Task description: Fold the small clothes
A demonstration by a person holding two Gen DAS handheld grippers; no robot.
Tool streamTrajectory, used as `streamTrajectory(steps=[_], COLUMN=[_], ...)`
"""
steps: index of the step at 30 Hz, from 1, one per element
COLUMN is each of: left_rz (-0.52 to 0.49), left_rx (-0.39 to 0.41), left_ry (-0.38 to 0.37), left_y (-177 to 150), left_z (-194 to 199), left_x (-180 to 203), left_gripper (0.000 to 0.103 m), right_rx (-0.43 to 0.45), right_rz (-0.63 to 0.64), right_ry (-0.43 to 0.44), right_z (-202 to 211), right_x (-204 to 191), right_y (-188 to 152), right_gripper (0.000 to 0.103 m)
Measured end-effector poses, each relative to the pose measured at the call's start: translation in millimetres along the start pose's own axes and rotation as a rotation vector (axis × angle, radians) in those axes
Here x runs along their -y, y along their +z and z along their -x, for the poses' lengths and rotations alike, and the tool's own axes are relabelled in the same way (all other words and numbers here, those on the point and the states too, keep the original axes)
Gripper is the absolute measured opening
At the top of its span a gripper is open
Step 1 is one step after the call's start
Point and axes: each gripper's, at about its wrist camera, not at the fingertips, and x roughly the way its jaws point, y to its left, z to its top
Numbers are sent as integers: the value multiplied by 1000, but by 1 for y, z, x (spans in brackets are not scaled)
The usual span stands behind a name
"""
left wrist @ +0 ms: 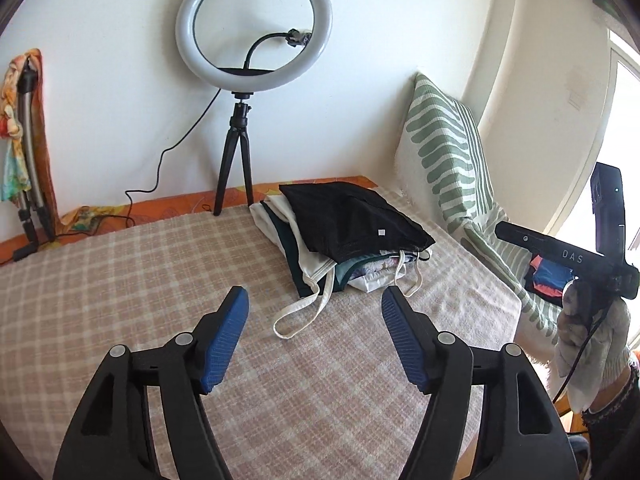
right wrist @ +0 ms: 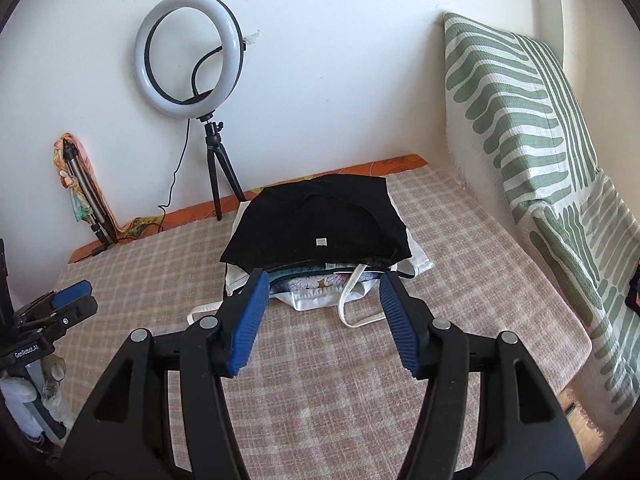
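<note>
A stack of folded clothes [left wrist: 340,240] lies at the far side of the checked blanket [left wrist: 120,280], topped by a black garment [left wrist: 356,212] with a small white tag. White straps [left wrist: 304,308] trail out from the stack toward me. The stack also shows in the right wrist view [right wrist: 320,248], black garment [right wrist: 316,216] on top. My left gripper [left wrist: 314,300] is open and empty, held above the blanket short of the stack. My right gripper [right wrist: 322,284] is open and empty, close in front of the stack's near edge.
A ring light on a tripod [left wrist: 252,32] stands at the back wall, its cable trailing left. A green-striped cushion [left wrist: 444,148] leans at the right. A folded stand with a colourful cloth [left wrist: 24,140] is at the left. The other gripper shows at the right edge [left wrist: 568,256].
</note>
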Motion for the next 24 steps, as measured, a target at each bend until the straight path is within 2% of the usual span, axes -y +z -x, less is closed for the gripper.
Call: streamTrajectory(steps=[3, 4, 6, 12, 13, 15, 20, 24], left_rz=[-13, -10, -5, -49, -52, -56, -27, 17], left_rx=[43, 53, 71, 77, 82, 84, 62, 43], left_ry=[14, 17, 30, 81, 92, 122, 136, 143], left_y=[-11, -14, -20, -33, -35, -37, -45, -50], left_z=[22, 28, 39, 49, 50, 50, 50, 46], left_x=[-3, -5, -9, -12, -12, -10, -8, -11], left_gripper=[80, 81, 81, 83, 85, 100, 103, 103], right_rx=[25, 30, 60, 91, 100, 122, 171, 215], right_rz=[19, 29, 34, 40, 36, 25, 35, 36], right_ry=[-19, -20, -27, -6, 1, -8, -40, -44], right_z=[8, 9, 12, 4, 3, 3, 6, 10], right_x=[-21, -28, -40, -66, -68, -72, -80, -83], right_y=[-12, -16, -24, -38, -40, -46, -52, -55], right_gripper=[62, 64, 79, 89, 91, 98, 103, 103])
